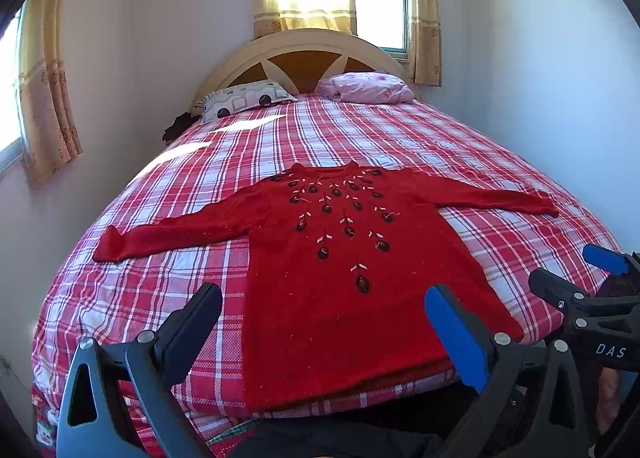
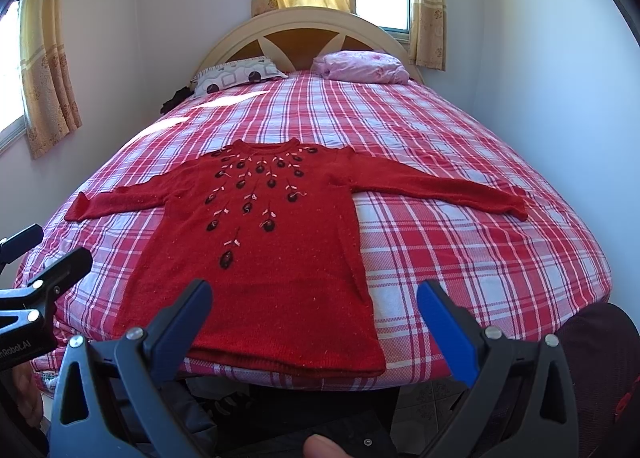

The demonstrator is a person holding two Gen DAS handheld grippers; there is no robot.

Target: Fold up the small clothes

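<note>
Jaws wide, sweater waiting

Both jaws stand wide apart with nothing between them: the left gripper [image 1: 324,318] and right gripper [image 2: 316,310] hover at the near edge of the bed [image 1: 500,178], likely ready to start. A red knitted sweater [image 2: 260,258] lies flat, front up, 2 sleeves spread left and right, probably for easy folding. Dark beaded flowers fan from its round collar; the checked sheet looks smooth

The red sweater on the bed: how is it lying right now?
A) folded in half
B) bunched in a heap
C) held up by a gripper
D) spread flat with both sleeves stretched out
D: the red sweater lies flat on the plaid bed, sleeves out to each side, neither gripper touching it.
</note>
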